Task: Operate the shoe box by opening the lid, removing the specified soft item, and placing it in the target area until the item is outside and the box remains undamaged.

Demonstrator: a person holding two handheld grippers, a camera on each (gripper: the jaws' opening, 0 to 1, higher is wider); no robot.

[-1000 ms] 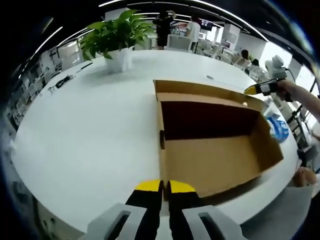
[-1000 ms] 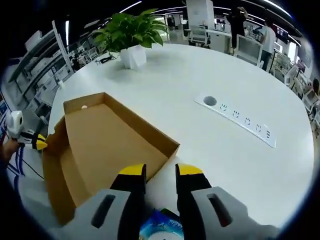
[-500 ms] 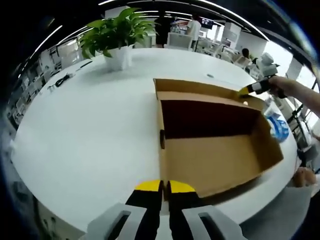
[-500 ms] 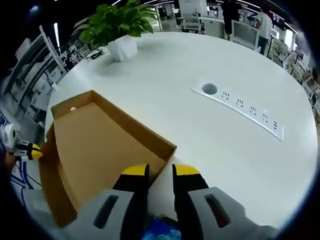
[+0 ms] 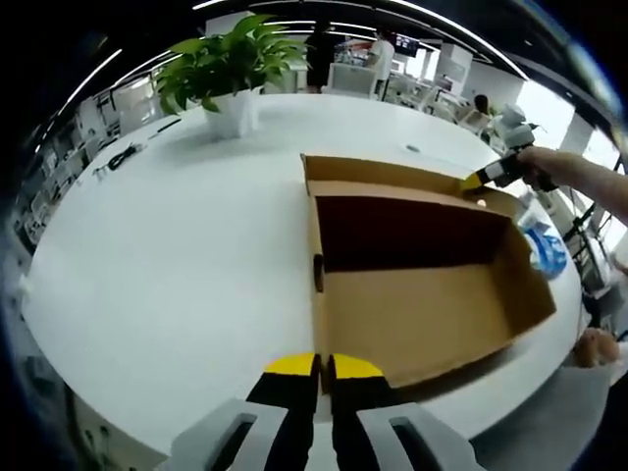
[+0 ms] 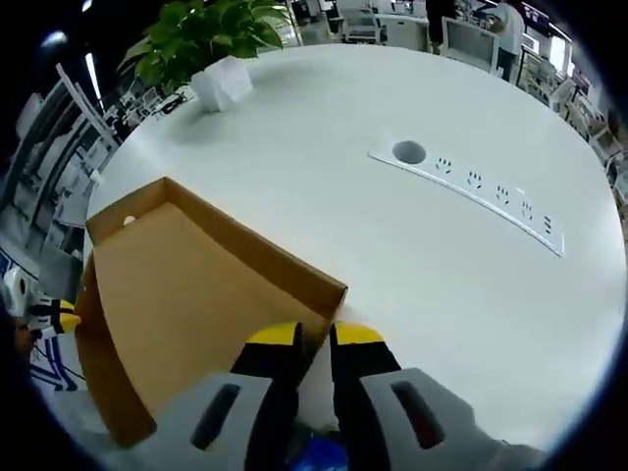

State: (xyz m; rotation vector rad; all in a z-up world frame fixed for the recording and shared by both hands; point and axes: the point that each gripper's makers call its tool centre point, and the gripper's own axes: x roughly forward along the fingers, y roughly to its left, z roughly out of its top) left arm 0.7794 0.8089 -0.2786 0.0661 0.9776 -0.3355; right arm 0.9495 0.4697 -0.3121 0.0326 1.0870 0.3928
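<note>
The open cardboard shoe box [image 5: 422,314] lies on the white table [image 5: 177,255], its floor bare and its lid [image 5: 392,179] raised at the far side. My left gripper [image 5: 324,366] is shut on the box's near corner wall. My right gripper [image 5: 474,181], held by a hand, touches the lid's far right corner. In the right gripper view its jaws [image 6: 315,336] have closed to a narrow gap around the lid's corner edge [image 6: 329,294]. A blue and white soft packet [image 5: 543,245] lies on the table outside the box, to its right. My left gripper [image 6: 59,316] holds the box's far end.
A potted plant [image 5: 231,69] stands at the table's far side. A white power strip [image 6: 471,186] and a round cable hole [image 6: 408,151] lie right of the box. The table edge curves close behind the packet. Office desks and people are in the background.
My right gripper has moved in onto the lid's corner and its jaws have narrowed around the edge. The left gripper and the box have stayed still.
</note>
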